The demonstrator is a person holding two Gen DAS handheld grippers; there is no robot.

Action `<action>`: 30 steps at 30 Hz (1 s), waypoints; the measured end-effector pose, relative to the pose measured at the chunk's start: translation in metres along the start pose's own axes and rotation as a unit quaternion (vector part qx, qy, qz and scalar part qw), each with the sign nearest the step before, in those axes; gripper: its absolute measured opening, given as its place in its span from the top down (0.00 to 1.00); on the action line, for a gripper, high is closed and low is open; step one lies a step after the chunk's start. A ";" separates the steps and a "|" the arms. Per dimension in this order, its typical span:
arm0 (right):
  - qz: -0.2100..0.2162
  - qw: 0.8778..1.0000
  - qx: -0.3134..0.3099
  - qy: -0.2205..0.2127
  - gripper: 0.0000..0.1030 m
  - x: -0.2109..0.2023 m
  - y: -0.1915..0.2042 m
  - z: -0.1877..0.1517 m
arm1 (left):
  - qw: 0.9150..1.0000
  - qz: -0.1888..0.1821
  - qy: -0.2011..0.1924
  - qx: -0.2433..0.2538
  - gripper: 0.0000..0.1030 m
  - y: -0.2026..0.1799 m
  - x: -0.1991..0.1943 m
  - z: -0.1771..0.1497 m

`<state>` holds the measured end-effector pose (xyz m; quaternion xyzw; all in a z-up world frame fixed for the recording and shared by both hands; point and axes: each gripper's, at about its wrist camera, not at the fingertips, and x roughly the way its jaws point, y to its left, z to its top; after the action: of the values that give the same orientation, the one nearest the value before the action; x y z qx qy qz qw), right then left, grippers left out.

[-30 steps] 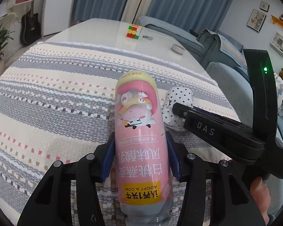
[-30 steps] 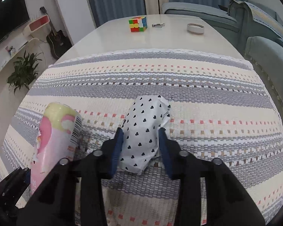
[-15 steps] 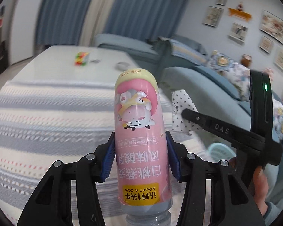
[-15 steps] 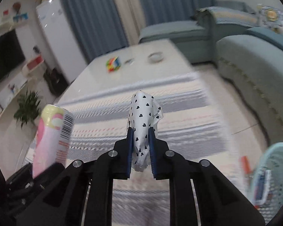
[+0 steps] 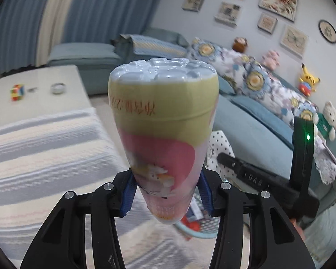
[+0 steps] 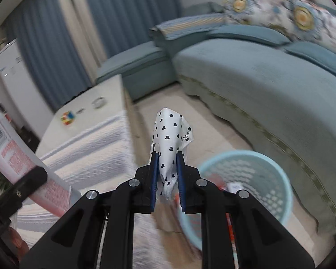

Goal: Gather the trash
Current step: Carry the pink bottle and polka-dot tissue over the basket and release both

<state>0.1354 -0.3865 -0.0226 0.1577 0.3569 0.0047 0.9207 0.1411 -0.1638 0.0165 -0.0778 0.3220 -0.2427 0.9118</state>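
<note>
Bottle base (image 5: 163, 71) left-view only; basket (image 6: 266, 163) clearer in right view.

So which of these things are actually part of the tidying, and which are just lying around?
Part of the job:
- pink bottle, in left gripper
- heart-print wrapper, in right gripper
- blue basket

Lying about:
- puzzle cube
- sofa
- plush toys

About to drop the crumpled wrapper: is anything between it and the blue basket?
Nothing visible. The heart-print wrapper, held in the right tool, has only bare floor before the blue basket, whose mouth is open.
</note>
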 end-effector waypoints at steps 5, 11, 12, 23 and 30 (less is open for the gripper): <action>-0.044 0.999 0.013 0.012 0.87 0.011 -0.052 -0.028 | 0.998 -0.026 0.052 0.011 0.55 -0.039 0.062 -0.019; -0.067 0.996 0.038 0.054 0.87 0.036 -0.096 -0.067 | 0.990 -0.031 0.125 0.063 0.55 -0.072 0.129 -0.059; -0.068 0.995 0.043 0.063 0.86 0.041 -0.100 -0.074 | 0.987 -0.032 0.139 0.067 0.55 -0.075 0.137 -0.065; -0.050 0.989 0.117 0.076 0.49 0.041 -0.122 -0.100 | 0.984 -0.033 0.160 0.077 0.36 -0.067 0.149 -0.080; -0.055 0.992 0.105 0.046 0.49 -0.015 -0.096 -0.091 | 0.989 -0.041 0.126 0.073 0.36 -0.067 0.093 -0.066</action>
<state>0.0543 -0.4535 -0.1043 0.2330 0.4052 -0.0762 0.8807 0.1367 -0.2672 -0.0663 0.0065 0.4120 -0.3103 0.8567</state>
